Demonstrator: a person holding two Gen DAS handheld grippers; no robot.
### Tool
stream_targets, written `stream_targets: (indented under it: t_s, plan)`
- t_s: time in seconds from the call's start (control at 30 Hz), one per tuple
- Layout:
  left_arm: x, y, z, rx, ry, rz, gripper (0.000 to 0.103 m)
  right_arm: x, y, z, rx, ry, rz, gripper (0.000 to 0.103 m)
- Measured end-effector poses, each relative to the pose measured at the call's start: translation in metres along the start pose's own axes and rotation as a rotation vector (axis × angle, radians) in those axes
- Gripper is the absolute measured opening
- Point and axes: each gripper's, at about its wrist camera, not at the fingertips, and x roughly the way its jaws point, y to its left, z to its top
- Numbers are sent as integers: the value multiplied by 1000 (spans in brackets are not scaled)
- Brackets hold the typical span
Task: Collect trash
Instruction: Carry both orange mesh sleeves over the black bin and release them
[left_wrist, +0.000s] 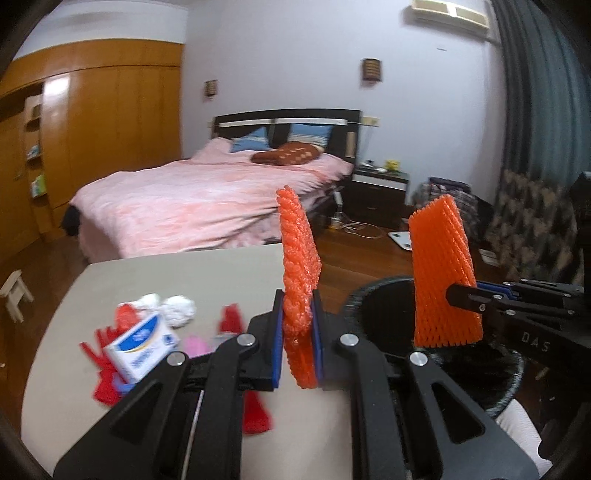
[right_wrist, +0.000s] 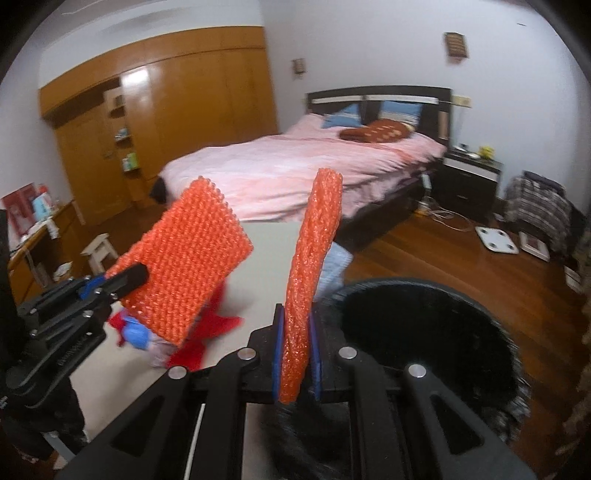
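Note:
My left gripper (left_wrist: 298, 339) is shut on an orange foam net sleeve (left_wrist: 299, 258), held upright above the table's right edge. My right gripper (right_wrist: 297, 354) is shut on a second orange foam net sleeve (right_wrist: 314, 251); in the left wrist view that sleeve (left_wrist: 441, 273) hangs over the black trash bin (left_wrist: 376, 306). The bin (right_wrist: 424, 325) sits just right of my right gripper. The left gripper's sleeve (right_wrist: 188, 266) shows at left in the right wrist view. On the table lie red scraps (left_wrist: 107, 384), a white-blue box (left_wrist: 142, 347) and white crumpled paper (left_wrist: 173, 310).
The beige table (left_wrist: 184, 273) stands before a pink bed (left_wrist: 207, 199). A wooden wardrobe (left_wrist: 103, 122) lines the left wall. A nightstand (left_wrist: 380, 184), a floor scale (right_wrist: 496, 238) and a small white stool (right_wrist: 99, 251) stand on the wooden floor.

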Motion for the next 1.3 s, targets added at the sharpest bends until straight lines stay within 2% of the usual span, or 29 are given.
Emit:
stream_targets:
  t_s: [0.2, 0.47, 0.5, 0.57, 0.6, 0.67, 0.8, 0.87, 0.97, 1.1, 1.3]
  plan:
    - [19, -37, -2, 36, 18, -96, 12, -9, -44, -17, 59, 21, -105, 12]
    - [53, -79, -10, 71, 65, -215, 13, -19, -72, -34, 119, 39, -186, 15]
    - [57, -82, -12, 70, 71, -225, 15, -19, -75, -35, 126, 40, -196, 15]
    - [62, -84, -15, 65, 89, -252, 29, -22, -82, -41, 132, 42, -212, 26]
    - [64, -84, -17, 61, 93, -255, 41, -22, -84, -42, 135, 42, -218, 30]
    - [64, -79, -20, 53, 93, -248, 46, -24, -87, -45, 142, 41, -226, 43]
    - [56, -63, -22, 46, 83, -192, 57, -25, -85, -44, 147, 29, -228, 66]
    - [47, -48, -22, 38, 66, -133, 66, -24, -80, -41, 146, 13, -221, 82]
    - [34, -24, -26, 20, 50, -54, 73, -21, -65, -36, 130, -13, -195, 94]
    - [16, 13, -29, -15, 40, 56, 78, -9, -38, -24, 89, -33, -134, 97]
    - [-7, 64, -37, -35, 27, 217, 78, 17, 19, -11, -1, -26, -28, 97]
